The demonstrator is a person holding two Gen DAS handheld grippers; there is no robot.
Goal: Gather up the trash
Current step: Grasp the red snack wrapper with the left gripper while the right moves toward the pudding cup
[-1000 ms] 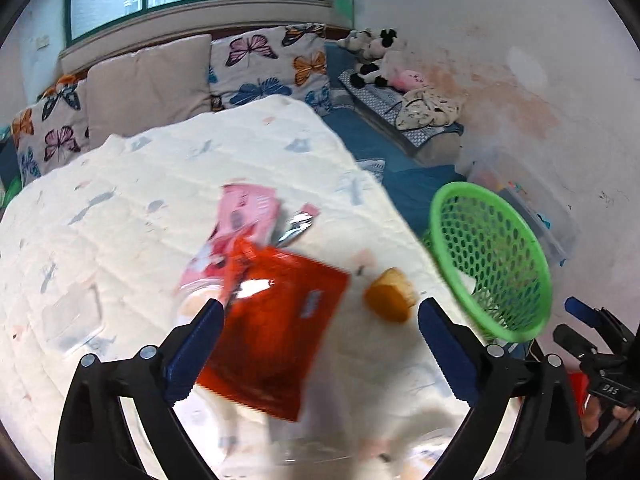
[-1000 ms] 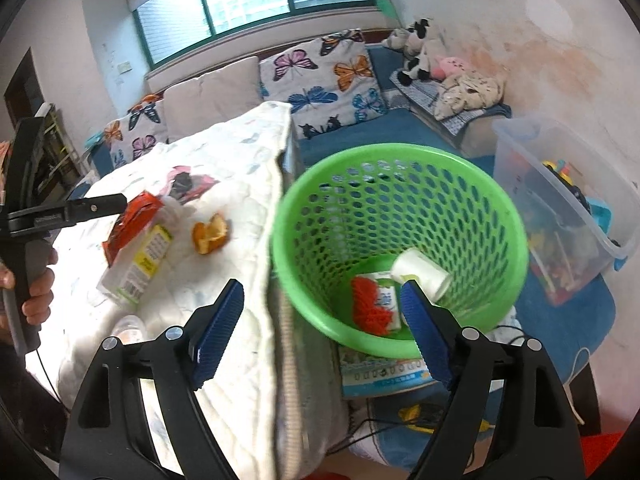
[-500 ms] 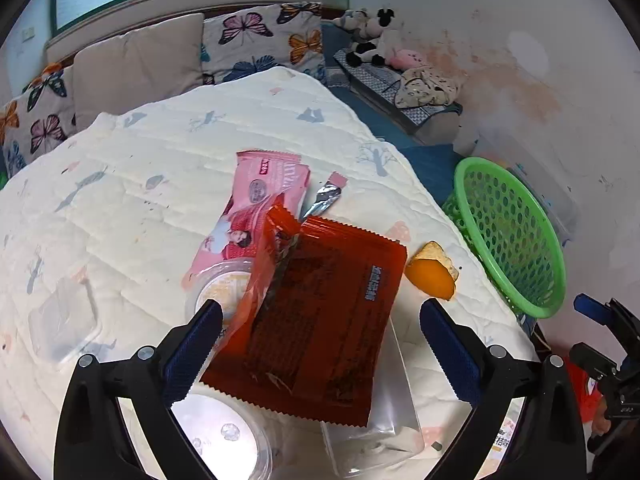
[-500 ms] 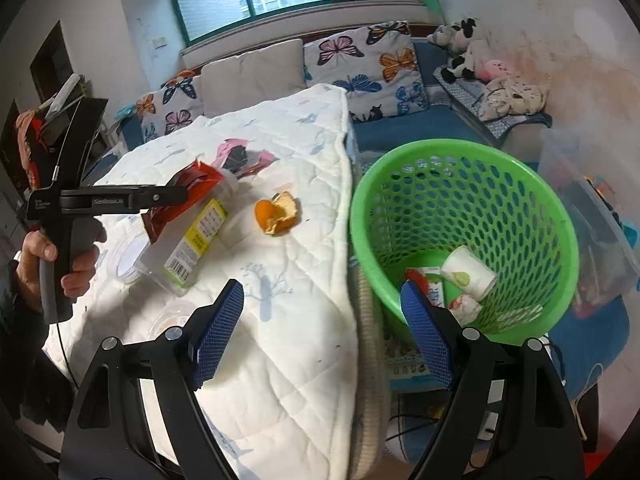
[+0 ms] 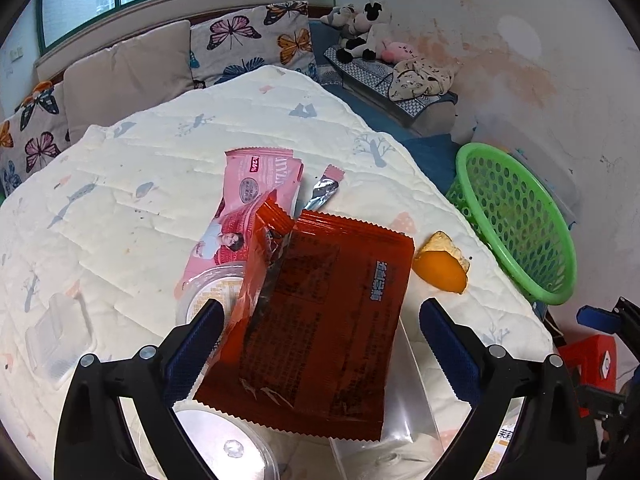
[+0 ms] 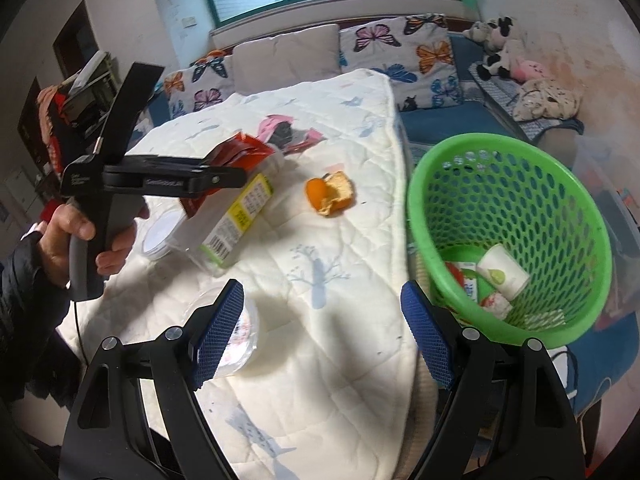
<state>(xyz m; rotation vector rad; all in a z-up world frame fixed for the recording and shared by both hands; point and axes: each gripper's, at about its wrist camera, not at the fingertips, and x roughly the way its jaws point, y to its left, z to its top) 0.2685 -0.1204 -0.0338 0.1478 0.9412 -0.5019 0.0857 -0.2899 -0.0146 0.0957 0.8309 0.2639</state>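
Beside the quilt-covered desk [image 6: 352,128], the green perforated plastic basket [image 6: 508,168] already holds a few scraps. Left hand-held gripper [image 5: 320,316] gapes, empty, over a crinkled red foil wrapper [image 5: 320,312]; right hand-held gripper [image 6: 322,320] gapes empty. Orange peel piece [image 6: 328,194], pink wrapper [image 5: 256,188] remain.

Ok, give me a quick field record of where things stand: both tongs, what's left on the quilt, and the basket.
left tongs: open, over the red foil snack wrapper
right tongs: open, empty, above the white quilted cover
still on cover: red wrapper, pink snack wrapper, orange peel piece, clear plastic box with yellow-green label
green perforated plastic basket: beside the cover's edge
basket contents: white paper cup and other scraps
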